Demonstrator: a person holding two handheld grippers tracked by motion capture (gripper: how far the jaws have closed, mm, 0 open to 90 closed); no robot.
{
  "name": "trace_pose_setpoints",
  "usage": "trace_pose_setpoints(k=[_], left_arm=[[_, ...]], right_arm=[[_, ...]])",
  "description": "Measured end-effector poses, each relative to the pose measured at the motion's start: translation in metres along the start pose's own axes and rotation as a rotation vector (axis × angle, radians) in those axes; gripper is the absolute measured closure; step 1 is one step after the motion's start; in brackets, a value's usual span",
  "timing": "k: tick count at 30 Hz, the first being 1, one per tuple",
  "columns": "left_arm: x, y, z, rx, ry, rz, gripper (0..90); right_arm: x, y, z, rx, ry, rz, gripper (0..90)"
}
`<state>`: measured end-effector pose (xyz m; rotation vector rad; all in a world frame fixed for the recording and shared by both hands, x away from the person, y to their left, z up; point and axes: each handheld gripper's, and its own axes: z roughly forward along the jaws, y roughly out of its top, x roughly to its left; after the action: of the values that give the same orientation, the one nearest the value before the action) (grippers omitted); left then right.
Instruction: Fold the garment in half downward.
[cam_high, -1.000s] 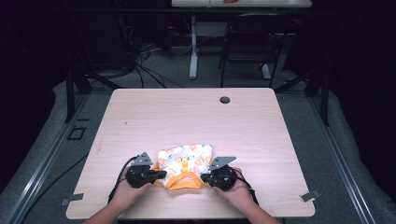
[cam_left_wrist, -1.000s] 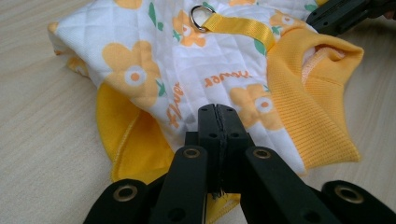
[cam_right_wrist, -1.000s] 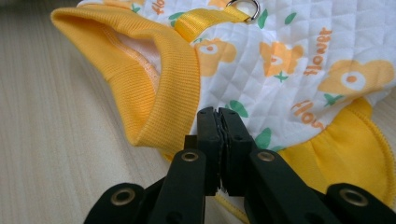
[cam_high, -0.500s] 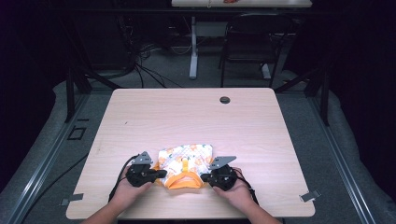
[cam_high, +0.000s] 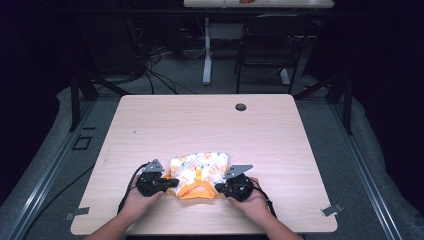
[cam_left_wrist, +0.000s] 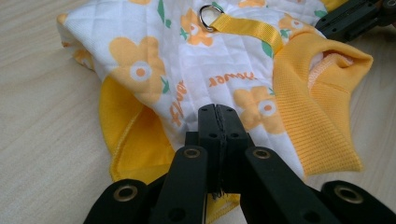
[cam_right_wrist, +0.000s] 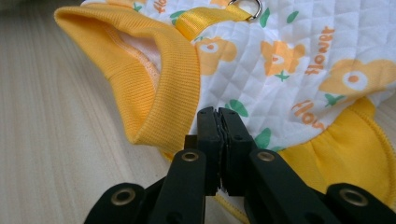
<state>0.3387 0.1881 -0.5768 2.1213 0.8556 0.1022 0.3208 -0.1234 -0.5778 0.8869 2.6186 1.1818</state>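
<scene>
A: Left gripper (cam_left_wrist: 217, 108) state?

B: Jaws pressed together in the left gripper view, tips over the quilted garment (cam_left_wrist: 201, 70). Looked like they pinched the white floral fabric at its edge, just beside the yellow armhole trim. Couldn't see the actual bite, the tips covered it.

A: Right gripper (cam_right_wrist: 218, 111)?

B: Same. Jaws closed with no visible gap, tips at the garment's edge between the ribbed yellow collar (cam_right_wrist: 154, 74) and the other yellow trim. Likely clamped on fabric; contact point hidden there too.

A: Hands?

B: High view had the left hand (cam_high: 137, 199) and right hand (cam_high: 252, 201) each wrapped around a gripper, forearms coming in over the near edge. Grippers pointed inward at each other, garment between them.

A: Where did the garment sit?

B: On the table (cam_high: 280, 140), near the near edge, roughly centred between the left and right edges. Collar opening faced the near edge, stood up a bit, open loop. Body lay flat toward the middle of the table.

A: Details on it?

B: White quilted, orange flowers, green leaves, "Flower" text. Yellow strap (cam_left_wrist: 247, 29) ran up the back to a metal D-ring (cam_left_wrist: 208, 15).

A: Anything else on the surface?

B: Small dark grommet (cam_high: 241, 107) near the far edge, right of centre, well apart from the garment.
</scene>
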Motion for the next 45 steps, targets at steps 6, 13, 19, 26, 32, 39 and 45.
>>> trace_pose_setpoints(k=[6,13,19,26,32,39,45], left_arm=[[0.007,0.002,0.003,-0.022,0.004,-0.025,89.9],[0.013,0.009,0.008,-0.024,0.030,-0.034,90.0],[0.019,0.013,0.012,-0.038,0.042,-0.052,90.0],[0.026,0.014,0.015,-0.068,0.036,-0.090,90.0],[0.028,0.022,0.019,-0.050,0.065,-0.075,90.0],[0.033,0.024,0.021,-0.067,0.076,-0.101,90.0],[0.029,0.026,0.015,-0.074,0.084,-0.101,89.8]], right_arm=[[-0.005,0.002,0.002,-0.004,-0.001,0.014,87.6],[-0.010,0.004,0.005,-0.021,-0.011,0.038,87.6],[-0.017,0.010,0.007,-0.007,-0.037,0.037,87.3],[-0.024,0.012,0.010,-0.025,-0.048,0.065,87.2],[-0.028,0.015,0.012,-0.025,-0.066,0.067,87.0],[-0.035,0.020,0.015,-0.024,-0.086,0.084,86.5],[-0.032,0.023,0.011,-0.045,-0.097,0.076,85.2]])
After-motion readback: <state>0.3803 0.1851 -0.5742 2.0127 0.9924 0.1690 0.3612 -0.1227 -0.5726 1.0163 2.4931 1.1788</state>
